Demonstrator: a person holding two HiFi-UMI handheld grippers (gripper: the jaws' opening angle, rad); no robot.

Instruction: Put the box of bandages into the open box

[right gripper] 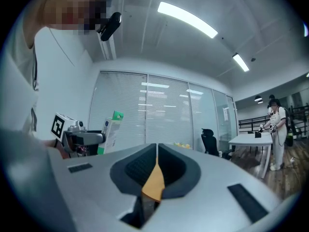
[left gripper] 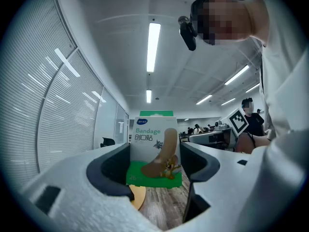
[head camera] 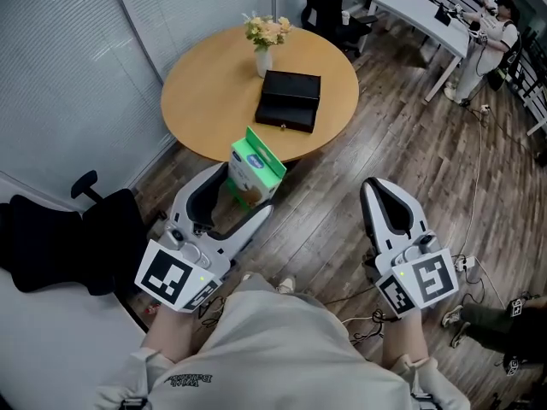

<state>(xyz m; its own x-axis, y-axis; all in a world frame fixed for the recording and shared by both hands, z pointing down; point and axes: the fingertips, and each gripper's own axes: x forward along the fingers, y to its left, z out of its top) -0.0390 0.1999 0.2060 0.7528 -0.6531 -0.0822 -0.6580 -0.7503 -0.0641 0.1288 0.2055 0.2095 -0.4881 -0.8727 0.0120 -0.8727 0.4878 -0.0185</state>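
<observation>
My left gripper (head camera: 241, 193) is shut on the white and green box of bandages (head camera: 255, 167), which I hold upright in the air just in front of the round table's near edge. In the left gripper view the box of bandages (left gripper: 154, 149) stands between the two jaws of my left gripper (left gripper: 155, 162). A black box (head camera: 289, 100) lies on the table beyond it, its lid raised toward the far side. My right gripper (head camera: 381, 190) hangs over the wooden floor to the right, jaws together and empty; its own view shows the pads of my right gripper (right gripper: 156, 164) closed.
A round wooden table (head camera: 214, 101) carries a small vase of flowers (head camera: 266, 39) behind the black box. A black office chair (head camera: 77, 229) stands at the left. Glass walls with blinds run along the left. A white desk (head camera: 423, 11) and a person (head camera: 485, 45) are at the far right.
</observation>
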